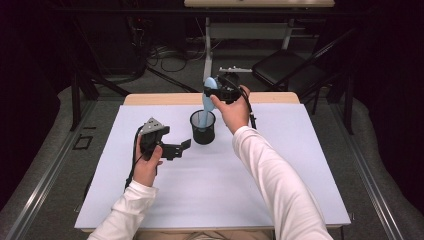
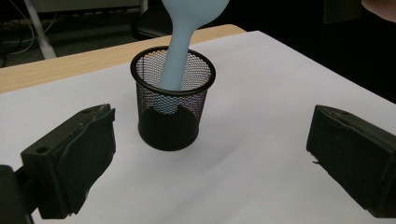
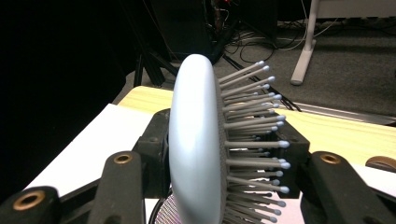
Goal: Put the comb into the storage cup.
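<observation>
Bristles on the hairbrush (image 3: 201, 154) face right in the right gripper view.

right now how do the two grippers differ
The right gripper is shut on the light blue hairbrush, whose handle stands in the black mesh cup; the left gripper is open and holds nothing. The right gripper is raised above the cup, while the left gripper sits low over the white table, beside the cup and pointing at it. Both are black and hand-held.
</observation>
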The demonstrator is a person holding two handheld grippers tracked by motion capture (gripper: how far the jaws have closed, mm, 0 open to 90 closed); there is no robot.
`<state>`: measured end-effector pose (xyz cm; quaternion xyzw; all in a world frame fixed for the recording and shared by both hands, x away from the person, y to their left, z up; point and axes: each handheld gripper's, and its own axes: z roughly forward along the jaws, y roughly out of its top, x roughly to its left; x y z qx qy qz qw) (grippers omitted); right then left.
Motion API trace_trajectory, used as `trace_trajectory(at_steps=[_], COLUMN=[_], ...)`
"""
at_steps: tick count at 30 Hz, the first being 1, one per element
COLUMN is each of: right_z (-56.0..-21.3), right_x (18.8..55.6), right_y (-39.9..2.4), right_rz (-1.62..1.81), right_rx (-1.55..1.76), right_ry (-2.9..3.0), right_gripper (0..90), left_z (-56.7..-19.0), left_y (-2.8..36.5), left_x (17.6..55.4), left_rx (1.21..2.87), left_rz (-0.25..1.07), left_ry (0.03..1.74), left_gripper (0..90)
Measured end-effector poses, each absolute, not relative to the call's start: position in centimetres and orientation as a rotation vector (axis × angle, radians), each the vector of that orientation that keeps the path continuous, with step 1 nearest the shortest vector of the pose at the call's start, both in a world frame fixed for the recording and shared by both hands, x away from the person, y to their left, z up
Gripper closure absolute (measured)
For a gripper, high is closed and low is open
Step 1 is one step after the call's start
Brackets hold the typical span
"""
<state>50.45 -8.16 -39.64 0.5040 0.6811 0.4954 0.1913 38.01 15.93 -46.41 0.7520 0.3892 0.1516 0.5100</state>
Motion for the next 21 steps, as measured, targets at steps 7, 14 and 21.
trace_trajectory(at_steps=[7,14,21], right_z=[-40.0,-40.3,-40.8], right_x=[50.4,50.4,50.4], right_y=[-7.9,-7.6,-7.2], right_rz=[1.393,1.374,1.360], right_rx=[1.399,1.377,1.362], right_ry=[1.921,1.928,1.940], right_gripper=[49.4,49.4,49.4], left_z=[-46.5,-46.5,-46.5], left_y=[15.9,15.9,16.0], left_x=[38.0,38.0,38.0], left_rx=[1.813,1.813,1.812], left_rz=[0.365,0.366,0.366], left_ry=[0.941,0.942,0.942], left_gripper=[1.5,1.5,1.5])
